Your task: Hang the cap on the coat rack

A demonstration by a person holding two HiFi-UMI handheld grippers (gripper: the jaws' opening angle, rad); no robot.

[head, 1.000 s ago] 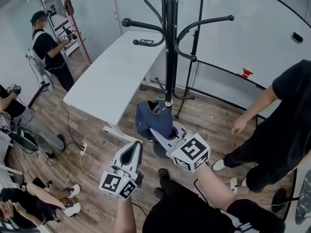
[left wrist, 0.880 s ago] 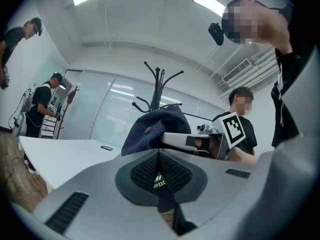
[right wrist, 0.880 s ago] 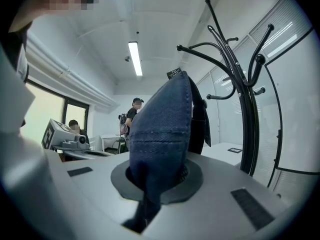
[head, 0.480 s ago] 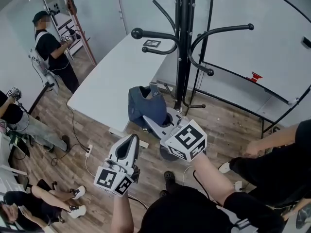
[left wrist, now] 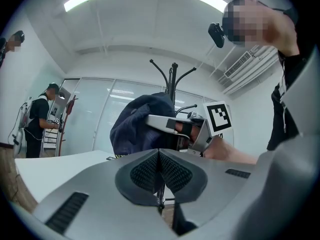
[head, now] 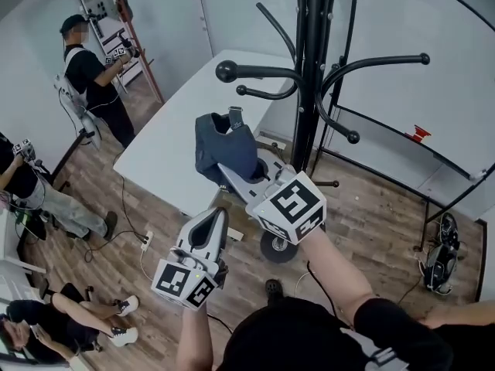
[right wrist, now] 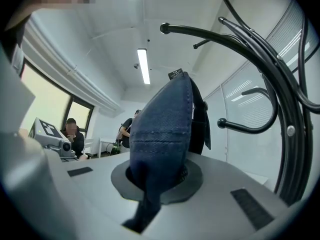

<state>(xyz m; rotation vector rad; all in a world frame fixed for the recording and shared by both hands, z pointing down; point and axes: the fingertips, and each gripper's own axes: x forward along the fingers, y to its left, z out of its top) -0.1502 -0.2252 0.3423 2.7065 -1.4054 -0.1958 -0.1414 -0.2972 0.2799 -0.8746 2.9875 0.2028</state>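
Fingers of right gripper (head: 230, 178) clamp the navy cap (head: 220, 141); nearest coat rack hook (head: 255, 73) sits above, slightly ahead (left gripper (head: 207, 238) closed, empty, lower).

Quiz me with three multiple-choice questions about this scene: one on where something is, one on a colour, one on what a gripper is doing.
1. Where is the cap?
A: lying on the table
B: in the right gripper, near the coat rack
C: hung on the coat rack

2. What colour is the cap?
A: dark blue
B: red
C: yellow

3. How is the left gripper?
A: wide open
B: shut on the cap
C: shut, with nothing in it

Answers:
1 B: the right gripper view shows its jaws clamped on the fabric, and the cap is off the rack.
2 A: the fabric is dark blue in every view.
3 C: its pads meet with nothing between them.
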